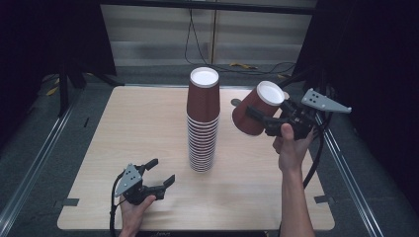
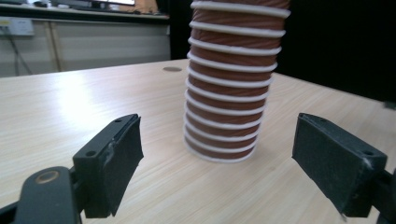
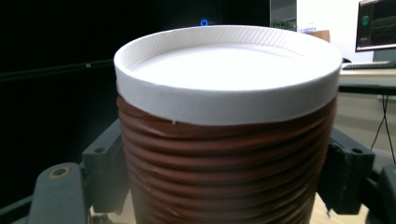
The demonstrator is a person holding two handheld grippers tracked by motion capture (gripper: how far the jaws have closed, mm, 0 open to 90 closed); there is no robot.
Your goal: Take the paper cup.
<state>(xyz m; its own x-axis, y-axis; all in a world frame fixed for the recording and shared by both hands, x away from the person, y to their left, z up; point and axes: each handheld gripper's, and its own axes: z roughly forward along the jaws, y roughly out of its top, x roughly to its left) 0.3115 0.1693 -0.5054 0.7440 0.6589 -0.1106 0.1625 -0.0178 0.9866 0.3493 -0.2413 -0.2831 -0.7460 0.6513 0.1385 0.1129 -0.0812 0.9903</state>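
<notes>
A tall stack of brown ribbed paper cups (image 1: pixel 203 123), upside down with a white base on top, stands at the middle of the wooden table (image 1: pixel 123 148). In the left gripper view the stack (image 2: pixel 231 93) rises just beyond the jaws. My left gripper (image 1: pixel 162 172) (image 2: pixel 217 172) rests low near the table's front left, open, with nothing between its pads. To the right of the stack and above the table, my right gripper (image 1: pixel 262 121) (image 3: pixel 224 172) is shut on a single brown cup (image 1: pixel 254 111) (image 3: pixel 224 154). That cup is tilted, its white base up and toward the camera.
A small round grey hole (image 1: pixel 236 102) sits in the tabletop behind the held cup. Metal rails (image 1: pixel 29 173) run along the floor on both sides of the table. Cables (image 1: pixel 197 49) hang at the back wall.
</notes>
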